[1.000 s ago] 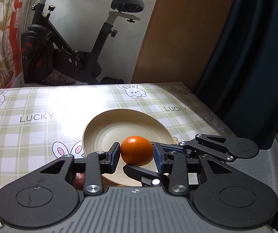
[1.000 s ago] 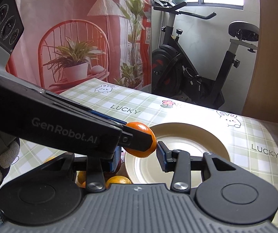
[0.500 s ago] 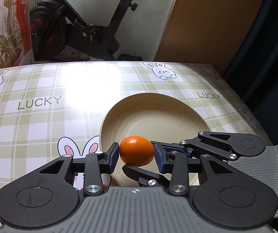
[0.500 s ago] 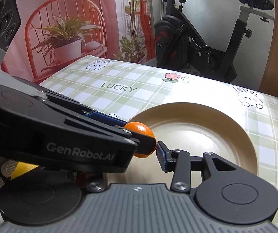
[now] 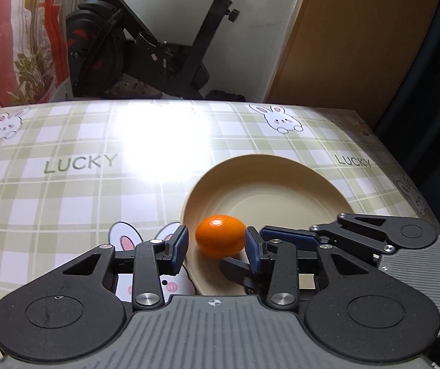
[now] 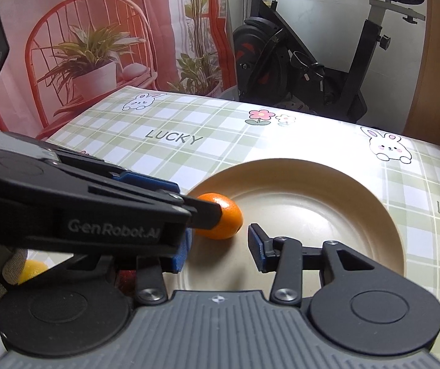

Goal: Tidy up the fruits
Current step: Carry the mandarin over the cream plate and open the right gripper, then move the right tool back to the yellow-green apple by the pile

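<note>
Fingers apart on the left gripper (image 5: 216,247), its 2 blue pads flanking a smooth, oval orange fruit (image 5: 220,236) that sits inside the near-left rim of the cream plate (image 5: 269,169); gap showing on the left pad's side. Right gripper (image 6: 220,246) is low over the plate, empty, fingers wide apart. Glossy checked tablecloth (image 5: 66,190) underneath, printed with bunnies and LUCKY.

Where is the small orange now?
The orange lies inside the cream plate, near its left rim in both wrist views, between the open jaws of the left gripper.
</note>
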